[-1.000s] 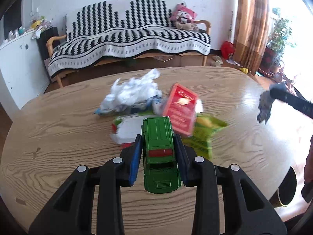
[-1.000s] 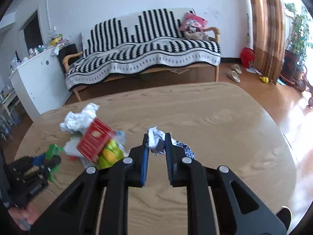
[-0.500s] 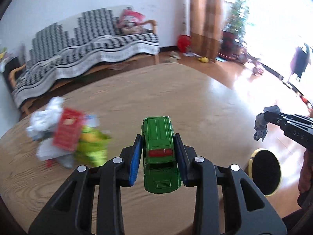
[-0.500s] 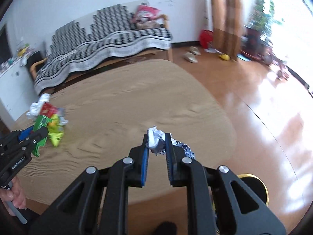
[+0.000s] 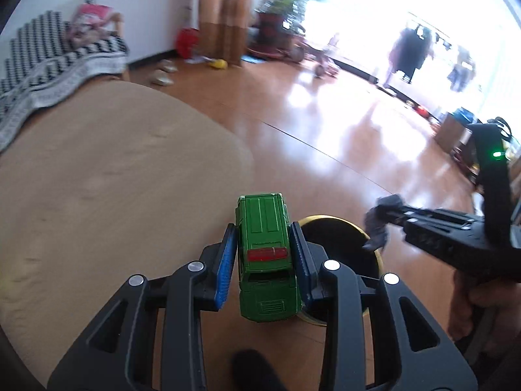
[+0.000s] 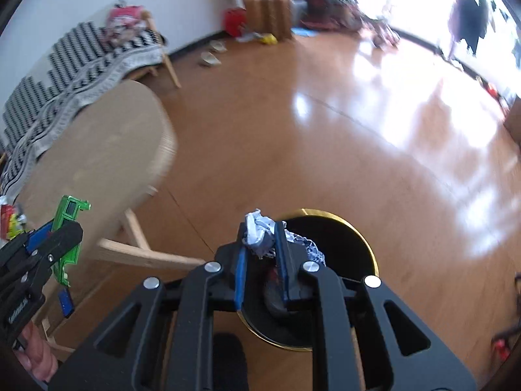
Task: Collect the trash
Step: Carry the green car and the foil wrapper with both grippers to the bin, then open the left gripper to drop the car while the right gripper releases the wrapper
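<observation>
- Sunlit living room with glossy wooden floor [image 6: 325, 137], glare washing out the far side beyond the black bin [image 6: 342, 247]
- Black bin with gold rim standing on the floor just beside the round wooden table [image 6: 97, 150], open top facing up
- Left gripper [image 5: 263, 254] clamped on a green toy car [image 5: 265, 254], blue pads pressed to both its flanks, rear of the car toward the camera
- Seen from the left wrist, toy car poised at the table's edge, overlapping the near rim of the bin [image 5: 338, 228]
- Seen from the right wrist, the same car [image 6: 70, 224] jutting out of the left gripper [image 6: 62, 238] to the left of the bin, in front of the table's leg
- Right gripper [image 6: 260, 247] closed on a crumpled wad of white and grey trash [image 6: 259, 234], wad pinched between the blue pads, patterned scrap trailing to the right of the jaws
- Wad held directly above the bin's mouth in the right wrist view; in the left wrist view the right gripper [image 5: 387, 215] reaching in from the right with the wad [image 5: 379, 224] over the bin's far rim
- More trash, red and green wrappers [image 6: 9, 221], lying on the table well away from the bin, at the left edge of the right wrist view
- Striped black-and-white sofa [image 6: 81, 58] against the wall behind the table, pink cushion [image 6: 125, 19] on it
- Brown curtain [image 5: 224, 9] and potted plants beyond the bin, blurred
- Person's hand [image 5: 482, 306] gripping the right tool's handle, to the right of the bin
</observation>
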Motion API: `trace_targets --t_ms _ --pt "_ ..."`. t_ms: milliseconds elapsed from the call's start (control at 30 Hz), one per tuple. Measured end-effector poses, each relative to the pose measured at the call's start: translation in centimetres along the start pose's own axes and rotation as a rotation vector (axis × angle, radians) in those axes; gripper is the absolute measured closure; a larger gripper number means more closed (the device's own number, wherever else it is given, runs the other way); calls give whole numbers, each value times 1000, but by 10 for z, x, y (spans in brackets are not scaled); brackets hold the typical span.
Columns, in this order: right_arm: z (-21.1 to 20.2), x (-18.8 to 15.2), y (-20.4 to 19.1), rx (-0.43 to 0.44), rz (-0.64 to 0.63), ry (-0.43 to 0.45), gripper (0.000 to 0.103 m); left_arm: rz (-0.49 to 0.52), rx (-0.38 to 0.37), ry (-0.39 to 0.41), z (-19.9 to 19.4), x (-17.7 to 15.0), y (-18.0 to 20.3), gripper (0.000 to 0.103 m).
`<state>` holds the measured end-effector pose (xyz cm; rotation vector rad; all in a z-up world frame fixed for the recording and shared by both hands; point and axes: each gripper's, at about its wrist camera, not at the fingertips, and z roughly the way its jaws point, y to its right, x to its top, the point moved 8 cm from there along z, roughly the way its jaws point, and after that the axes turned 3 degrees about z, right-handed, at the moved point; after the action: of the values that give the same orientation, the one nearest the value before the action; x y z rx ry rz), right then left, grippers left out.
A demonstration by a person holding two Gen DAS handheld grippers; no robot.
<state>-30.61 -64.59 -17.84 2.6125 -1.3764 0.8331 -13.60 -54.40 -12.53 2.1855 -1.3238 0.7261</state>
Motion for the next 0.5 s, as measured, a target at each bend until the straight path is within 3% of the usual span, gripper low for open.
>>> trace_targets --t_ms 200,500 --pt "27 -16 42 1 81 -93 87 56 -84 -70 48 -18 48 70" --pt "40 -16 54 29 142 -142 86 75 -92 -106 77 -23 62 70"
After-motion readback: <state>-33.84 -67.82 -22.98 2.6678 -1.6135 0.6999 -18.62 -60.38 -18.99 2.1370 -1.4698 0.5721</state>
